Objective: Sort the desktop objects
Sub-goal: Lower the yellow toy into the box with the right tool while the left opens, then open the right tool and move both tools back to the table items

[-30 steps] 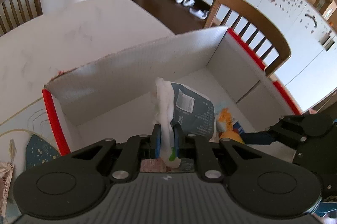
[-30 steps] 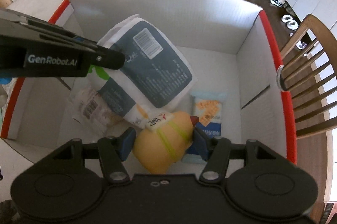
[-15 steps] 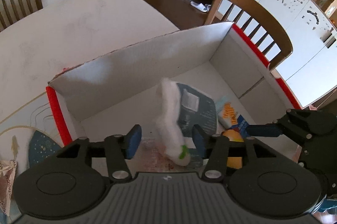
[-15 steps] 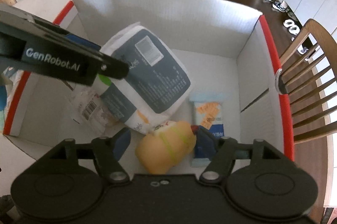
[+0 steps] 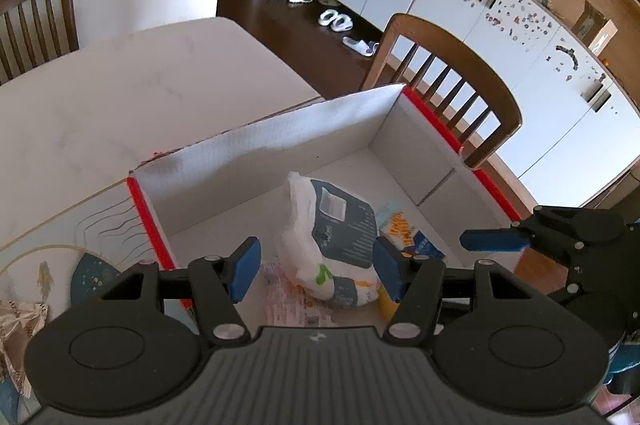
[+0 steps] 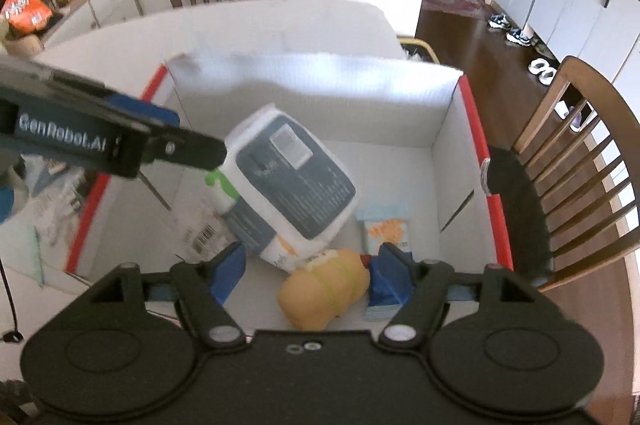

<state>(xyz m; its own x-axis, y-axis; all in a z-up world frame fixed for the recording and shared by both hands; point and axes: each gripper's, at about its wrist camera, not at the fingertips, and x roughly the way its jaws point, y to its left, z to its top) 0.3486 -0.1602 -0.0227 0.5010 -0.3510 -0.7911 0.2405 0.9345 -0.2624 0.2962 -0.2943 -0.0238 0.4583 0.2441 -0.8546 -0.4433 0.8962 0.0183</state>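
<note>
Drop step looks done: left gripper (image 5: 316, 267) and right gripper (image 6: 310, 275) both released, tissue pack (image 6: 286, 187) and yellow bun (image 6: 324, 289) in box (image 6: 320, 97) just ahead; next, probably fetch remaining desktop items.

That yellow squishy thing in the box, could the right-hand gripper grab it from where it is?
Probably yes. The right gripper is open, with the yellow toy lying loose on the floor of the box, just ahead between its fingers. Nothing covers the toy.
</note>
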